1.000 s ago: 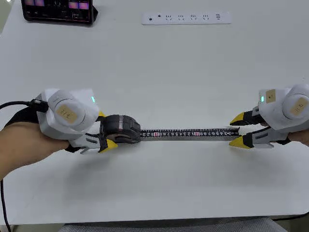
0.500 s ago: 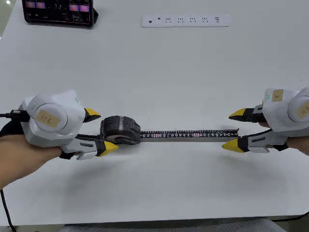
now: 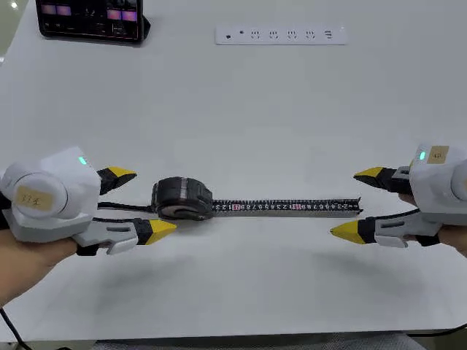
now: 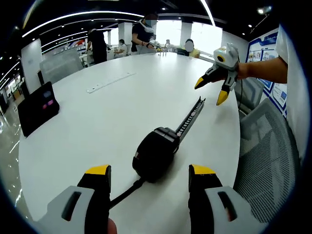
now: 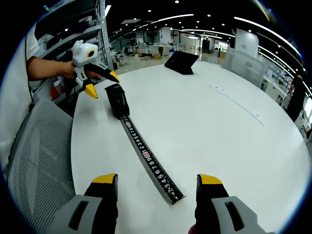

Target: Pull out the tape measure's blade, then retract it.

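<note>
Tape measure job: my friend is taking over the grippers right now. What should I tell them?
Left gripper: open, jaws either side of the case's back end, not clamped.
Right gripper: open, with the blade tip between its jaws, holding nothing.
The tape measure lies on the white table.
Done: the blade is pulled out.
Left: retract it into the case.

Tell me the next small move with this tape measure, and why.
Probably ease the left gripper forward and close it on the case: the blade lies pulled out on the table, this gripper and the right gripper open, touching neither, so retracting likely needs the case held first.
</note>
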Demonstrator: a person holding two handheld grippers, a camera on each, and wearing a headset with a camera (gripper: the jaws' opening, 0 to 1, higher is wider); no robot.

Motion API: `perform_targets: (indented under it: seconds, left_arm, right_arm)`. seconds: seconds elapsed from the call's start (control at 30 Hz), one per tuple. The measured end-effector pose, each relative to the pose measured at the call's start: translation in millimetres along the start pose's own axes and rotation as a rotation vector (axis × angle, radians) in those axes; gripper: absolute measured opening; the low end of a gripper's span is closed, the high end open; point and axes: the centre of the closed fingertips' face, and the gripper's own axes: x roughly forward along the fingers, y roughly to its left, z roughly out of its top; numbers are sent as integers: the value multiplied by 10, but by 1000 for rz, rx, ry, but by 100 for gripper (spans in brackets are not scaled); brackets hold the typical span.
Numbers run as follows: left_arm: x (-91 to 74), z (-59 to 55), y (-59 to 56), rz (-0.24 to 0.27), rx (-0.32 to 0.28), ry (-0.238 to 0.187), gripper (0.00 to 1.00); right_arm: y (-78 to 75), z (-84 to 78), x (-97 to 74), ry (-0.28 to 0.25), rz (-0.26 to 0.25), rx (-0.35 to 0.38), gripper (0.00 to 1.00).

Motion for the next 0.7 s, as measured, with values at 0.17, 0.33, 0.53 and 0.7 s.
perform_targets:
  seconds: [0.17, 0.33, 0.53, 0.7]
  left_arm:
    - [-38, -3, -36, 5, -15, -15, 64]
    - [-94, -7, -84, 7, -39, -34, 68]
    - [-171, -34, -119, 17, -48, -54, 74]
    - [-224, -74, -150, 21, -63, -65, 78]
  right_arm:
    - [39, 33, -24, -17, -13, 1, 70]
    - [78, 62, -53, -37, -31, 13, 76]
    - [151, 94, -94, -63, -43, 9, 80]
    - [178, 119, -116, -83, -53, 19, 84]
